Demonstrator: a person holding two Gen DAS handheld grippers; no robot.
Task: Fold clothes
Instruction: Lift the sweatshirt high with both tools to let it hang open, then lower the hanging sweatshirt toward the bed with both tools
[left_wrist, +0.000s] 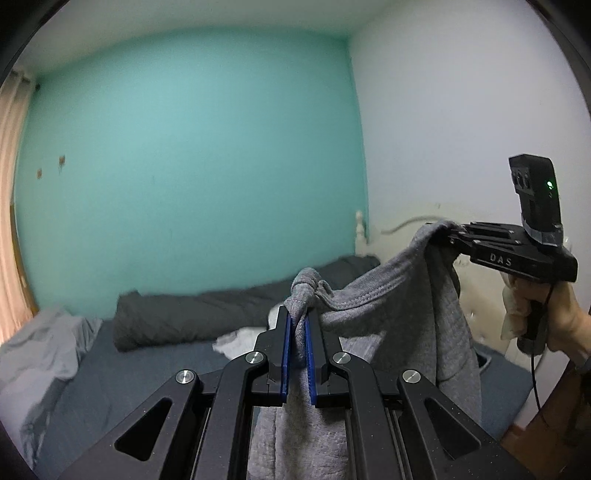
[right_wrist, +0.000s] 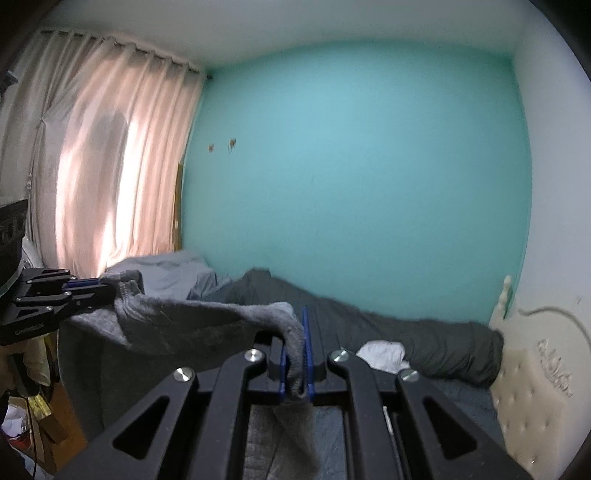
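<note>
Clearly the step in hand is the lift-and-spread: a grey garment (left_wrist: 402, 306) hangs in the air between the two grippers, above the bed (left_wrist: 122, 373).

From the left wrist view, the left gripper (left_wrist: 299, 321) sits at 6 o'clock with its blue pads (left_wrist: 285, 354) pinched narrow on a bunched corner of the cloth, a knot of fabric bulging just past the tips. The ribbed edge runs from there up toward 3 o'clock, where the right gripper (left_wrist: 452, 232), held by a hand (left_wrist: 554, 317), is clamped on the other corner. The rest of the garment drops slack below that edge. A dark rolled quilt (left_wrist: 207, 310) lies across the bed at 9 o'clock, well apart from the cloth.

From the right wrist view, the right gripper (right_wrist: 295, 343) at 6 o'clock has its jaws nearly together with a fold of grey fabric between the pads. The cloth stretches toward 9 o'clock, where the left gripper (right_wrist: 99, 288) bites the far corner. A white cloth (right_wrist: 382, 354) lies on the bed near 4 o'clock, before a cream headboard (right_wrist: 535, 398).

As I judge it, the next move calls for drawing the held edge taut, then lowering the garment flat onto bare mattress, keeping both grips firm so neither corner slips.
</note>
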